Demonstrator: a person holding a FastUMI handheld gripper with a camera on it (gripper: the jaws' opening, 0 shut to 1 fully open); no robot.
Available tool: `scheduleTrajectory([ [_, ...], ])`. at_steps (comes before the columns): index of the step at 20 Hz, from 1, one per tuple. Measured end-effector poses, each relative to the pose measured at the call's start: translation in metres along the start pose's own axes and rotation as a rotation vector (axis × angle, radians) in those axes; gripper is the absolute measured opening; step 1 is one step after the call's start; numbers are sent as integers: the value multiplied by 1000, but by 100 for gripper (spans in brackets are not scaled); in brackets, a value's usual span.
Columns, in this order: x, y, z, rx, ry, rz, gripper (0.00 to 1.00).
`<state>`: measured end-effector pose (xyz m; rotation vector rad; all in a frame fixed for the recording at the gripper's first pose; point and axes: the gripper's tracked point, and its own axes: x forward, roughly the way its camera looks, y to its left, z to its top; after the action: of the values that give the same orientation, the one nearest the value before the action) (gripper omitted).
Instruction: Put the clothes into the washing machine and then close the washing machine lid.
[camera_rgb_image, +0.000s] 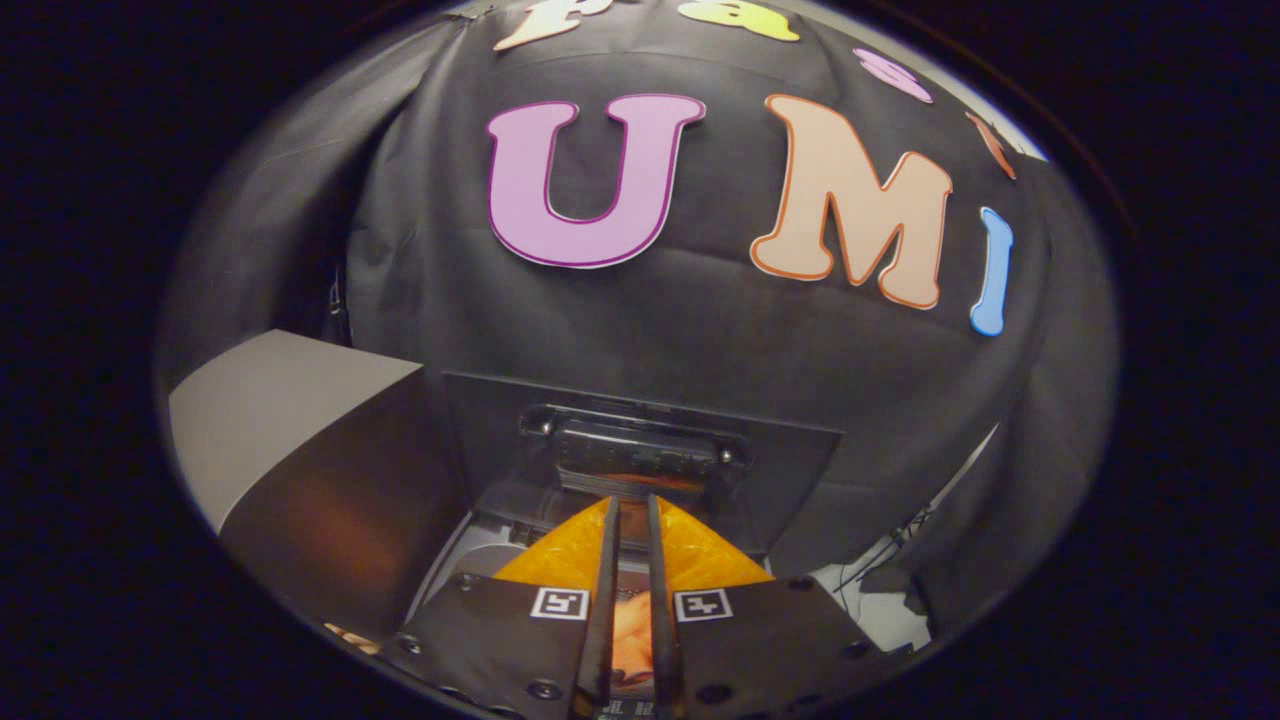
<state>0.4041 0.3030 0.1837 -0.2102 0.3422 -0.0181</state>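
In the gripper view, the hand-held gripper (630, 520) reaches forward with its two thin dark fingers (607, 560) standing nearly parallel, drawn close with only a narrow slot between them. A piece of orange, slightly glossy cloth (700, 555) spreads out as a wedge to either side of the fingers, and a strip of lighter orange shows in the slot lower down. Whether both fingers actually press on the fabric cannot be told, since the contact is hidden behind the finger blades and the black gripper plates with their square markers.

Just ahead of the fingertips stands the raised dark lid of the washing machine (640, 440), upright, with a bar-shaped handle across its face. Below it, the pale grey top of the washing machine (490, 550) shows beside the left finger; its opening is largely covered by the cloth and the gripper. A dark glossy panel (340, 510) with a warm reflection lies to the left.
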Motion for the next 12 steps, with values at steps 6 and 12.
scheduleTrajectory([
  [6,28,8,18,35,-32,-2,55],
  [12,69,6,61,116,-155,-64,82],
])
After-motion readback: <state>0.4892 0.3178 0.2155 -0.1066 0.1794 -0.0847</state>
